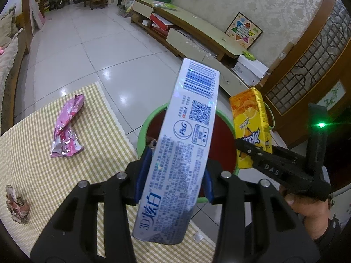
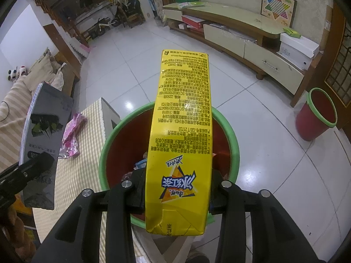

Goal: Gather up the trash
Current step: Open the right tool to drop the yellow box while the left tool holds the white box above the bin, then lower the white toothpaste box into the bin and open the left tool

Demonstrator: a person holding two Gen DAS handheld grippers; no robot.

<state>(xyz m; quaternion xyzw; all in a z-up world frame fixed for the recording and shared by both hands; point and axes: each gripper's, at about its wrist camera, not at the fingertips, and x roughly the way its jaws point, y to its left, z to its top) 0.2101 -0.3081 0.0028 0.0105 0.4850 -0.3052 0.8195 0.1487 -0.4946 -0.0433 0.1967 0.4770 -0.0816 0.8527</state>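
The left gripper [image 1: 173,175] clamped a long white-and-blue cardboard toothpaste box [image 1: 182,144], held above the red plastic bin with a green rim [image 1: 151,118]. At its three o'clock, the right gripper [image 2: 177,190] clenched a yellow iced-tea carton [image 2: 182,131] over that bin. A crumpled pink foil wrapper [image 1: 67,127] lay at ten o'clock on the checked tablecloth [image 1: 43,175].

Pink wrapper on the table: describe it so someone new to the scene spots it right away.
Start at the table with the yellow checked cloth, beside the red bin with the green rim. The pink wrapper lies flat near the cloth's far edge, long, creased and shiny with silver foil showing. The only other loose piece there, a crumpled brownish wad, is small, dull and balled up.
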